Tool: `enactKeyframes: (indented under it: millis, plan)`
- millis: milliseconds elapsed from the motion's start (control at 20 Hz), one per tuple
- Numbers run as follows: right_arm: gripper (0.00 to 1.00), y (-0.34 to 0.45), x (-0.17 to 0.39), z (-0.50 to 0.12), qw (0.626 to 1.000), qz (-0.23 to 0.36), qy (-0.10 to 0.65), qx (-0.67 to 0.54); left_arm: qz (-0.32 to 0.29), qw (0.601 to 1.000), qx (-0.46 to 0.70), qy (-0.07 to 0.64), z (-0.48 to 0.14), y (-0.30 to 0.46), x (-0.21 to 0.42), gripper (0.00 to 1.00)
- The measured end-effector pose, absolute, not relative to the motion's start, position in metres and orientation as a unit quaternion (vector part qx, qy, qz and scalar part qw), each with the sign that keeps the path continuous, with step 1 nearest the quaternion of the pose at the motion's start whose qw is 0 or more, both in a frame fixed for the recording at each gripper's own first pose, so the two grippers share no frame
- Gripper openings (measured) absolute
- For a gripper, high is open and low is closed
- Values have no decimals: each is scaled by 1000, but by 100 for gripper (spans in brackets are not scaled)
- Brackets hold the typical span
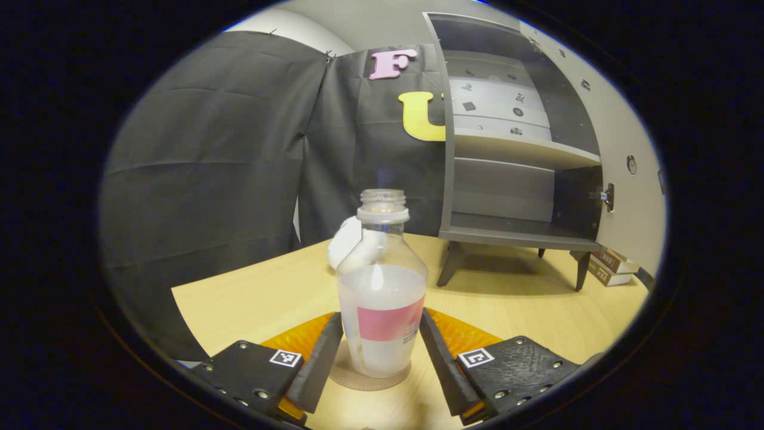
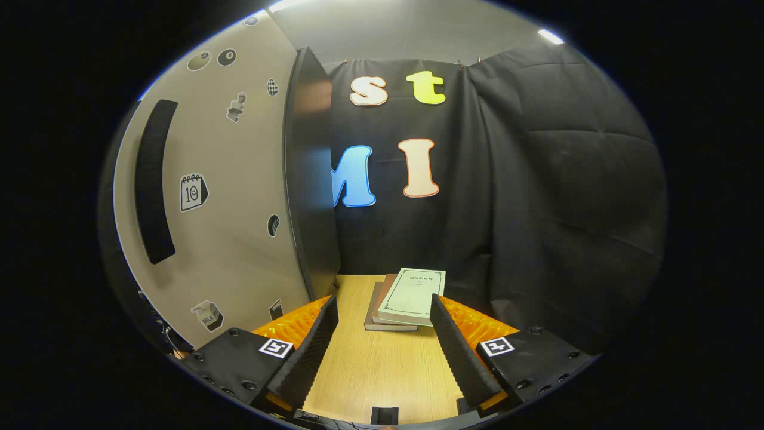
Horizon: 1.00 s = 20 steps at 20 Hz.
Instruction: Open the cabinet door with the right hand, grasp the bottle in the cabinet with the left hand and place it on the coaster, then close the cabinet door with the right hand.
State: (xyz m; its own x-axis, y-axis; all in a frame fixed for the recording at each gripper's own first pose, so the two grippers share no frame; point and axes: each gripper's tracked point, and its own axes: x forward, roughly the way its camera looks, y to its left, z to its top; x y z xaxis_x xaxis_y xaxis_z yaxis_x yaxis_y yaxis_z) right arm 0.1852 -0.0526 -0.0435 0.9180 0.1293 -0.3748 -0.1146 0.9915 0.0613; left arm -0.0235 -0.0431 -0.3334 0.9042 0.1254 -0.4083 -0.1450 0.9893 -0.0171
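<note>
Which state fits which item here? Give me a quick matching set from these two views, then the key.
Items:
1. clear plastic bottle with pink label
2. grey cabinet door
3. stack of books
4. left hand-held gripper

States:
A. swung open
B. lying flat on the wooden table
C. standing on the round brown coaster
D. fingers on either side of the bottle, not pressing it

Pairs: 1-C, 2-A, 3-B, 4-D

A calendar sticker (image 2: 193,192) on the cabinet door (image 2: 239,197) bears the number 10. The print on the bottle (image 1: 382,292) label and on the top book (image 2: 412,295) is too small to read.
</note>
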Motion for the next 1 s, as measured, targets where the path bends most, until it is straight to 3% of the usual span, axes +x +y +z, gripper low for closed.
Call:
enactKeyframes:
  millis: [450,650,700,750,1000]
  plan:
    - [98,-41,194,-20,982,100,156,43,57,981,7,184,-255,-57,-23,77]
    - [98,-23,199,-2,978,139,138,76,79,981,2,177,-210,-37,-38,80]
    - [93,-16,200,6,976,152,130,81,80,983,6,168,-196,-34,-43,80]
    - [98,-12,203,14,976,161,118,83,81,984,14,161,-183,-31,-46,78]
    - [98,26,209,46,971,213,84,68,80,986,32,146,-136,-10,-59,77]
